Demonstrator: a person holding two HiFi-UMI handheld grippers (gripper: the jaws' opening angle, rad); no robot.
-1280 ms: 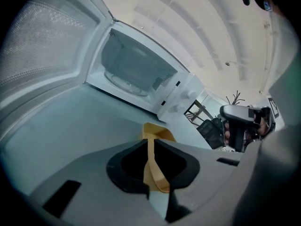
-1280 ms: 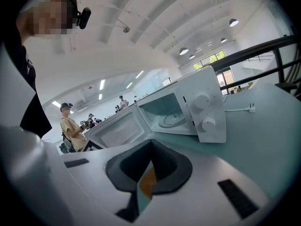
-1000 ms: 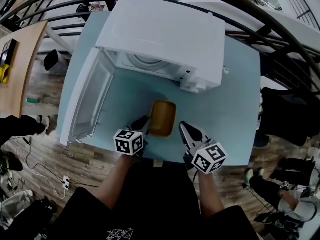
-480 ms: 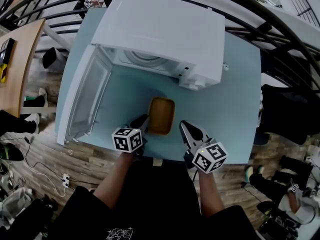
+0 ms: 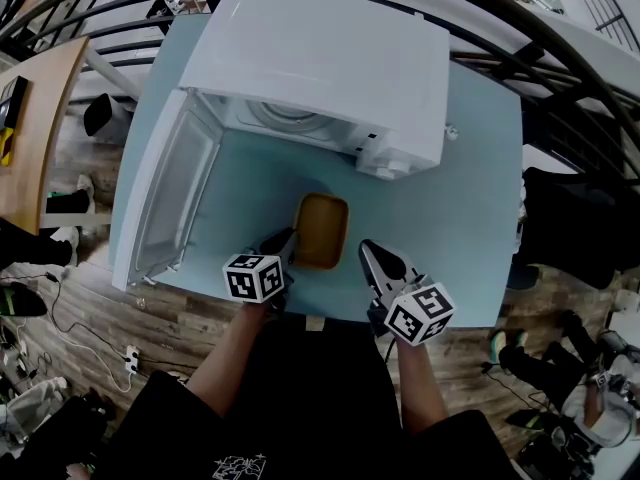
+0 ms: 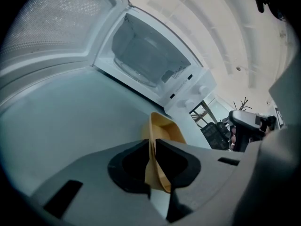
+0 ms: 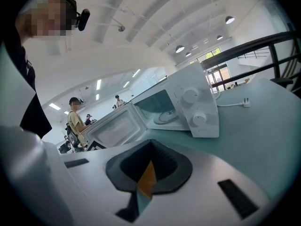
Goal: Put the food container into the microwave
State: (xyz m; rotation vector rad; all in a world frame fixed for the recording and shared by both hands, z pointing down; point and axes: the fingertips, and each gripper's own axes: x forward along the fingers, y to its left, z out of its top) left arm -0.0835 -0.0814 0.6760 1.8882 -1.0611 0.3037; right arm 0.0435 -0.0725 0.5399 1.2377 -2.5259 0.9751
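Pale blue bench (image 5: 460, 188) over wood-plank floor (image 5: 80, 178), dark railings (image 5: 560, 78) curving round the far side. The white microwave (image 5: 330, 58) sits at the back of the bench, its door (image 5: 170, 198) swung wide to the left. Just in front of it rests the food container (image 5: 322, 230), a shallow tan tub with rounded corners, empty inside. The left gripper (image 5: 283, 248) is clamped on the tub's near-left wall. The right gripper (image 5: 372, 258) hangs just beside the tub, not touching, jaws drawn to a slit and holding nothing.
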